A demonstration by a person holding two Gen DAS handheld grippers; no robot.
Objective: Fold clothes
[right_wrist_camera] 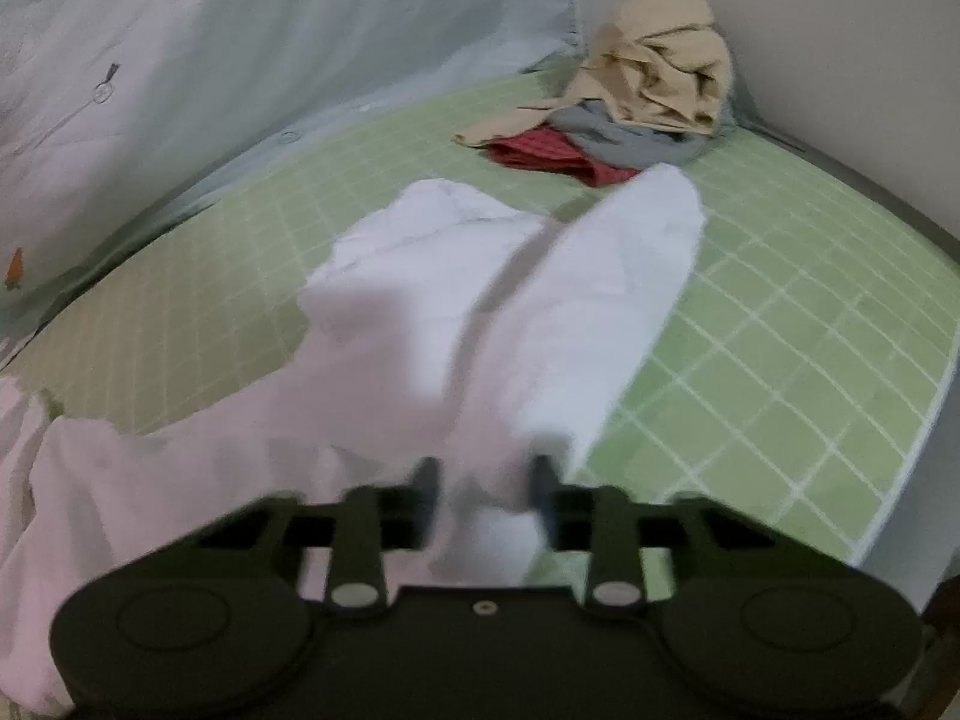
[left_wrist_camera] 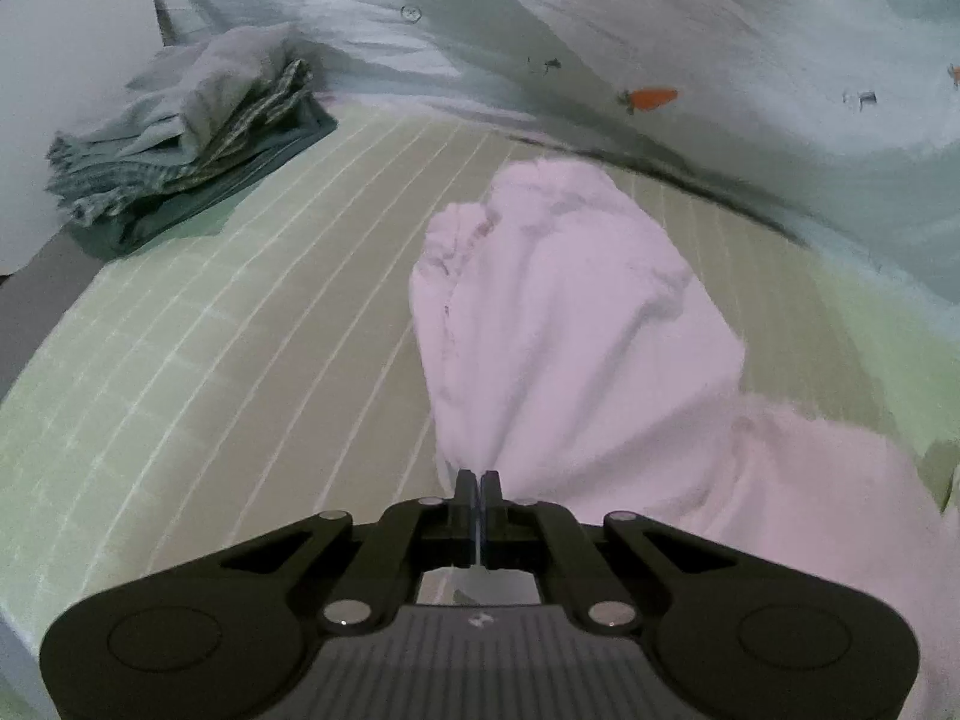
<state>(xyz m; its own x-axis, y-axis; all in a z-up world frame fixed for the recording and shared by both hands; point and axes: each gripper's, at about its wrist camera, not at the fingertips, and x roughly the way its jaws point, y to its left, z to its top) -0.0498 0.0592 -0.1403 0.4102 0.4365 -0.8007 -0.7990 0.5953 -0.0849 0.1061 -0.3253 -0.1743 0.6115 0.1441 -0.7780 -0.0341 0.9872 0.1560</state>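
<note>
A white garment (left_wrist_camera: 558, 300) lies bunched on the green checked bed sheet (left_wrist_camera: 240, 330). My left gripper (left_wrist_camera: 478, 480) is shut on an edge of it, and the cloth rises in folds from the jaws. In the right wrist view the same white garment (right_wrist_camera: 492, 300) spreads forward in two lobes. My right gripper (right_wrist_camera: 485, 471) stands part open with white cloth between its fingers. The view is blurred, and I cannot tell if the fingers press the cloth.
A stack of folded grey-green and striped clothes (left_wrist_camera: 192, 138) sits at the bed's far left. A loose pile of tan, grey and red clothes (right_wrist_camera: 636, 102) lies in the far right corner. A pale carrot-print quilt (left_wrist_camera: 600, 48) runs along the back. The bed edge (right_wrist_camera: 900, 420) curves on the right.
</note>
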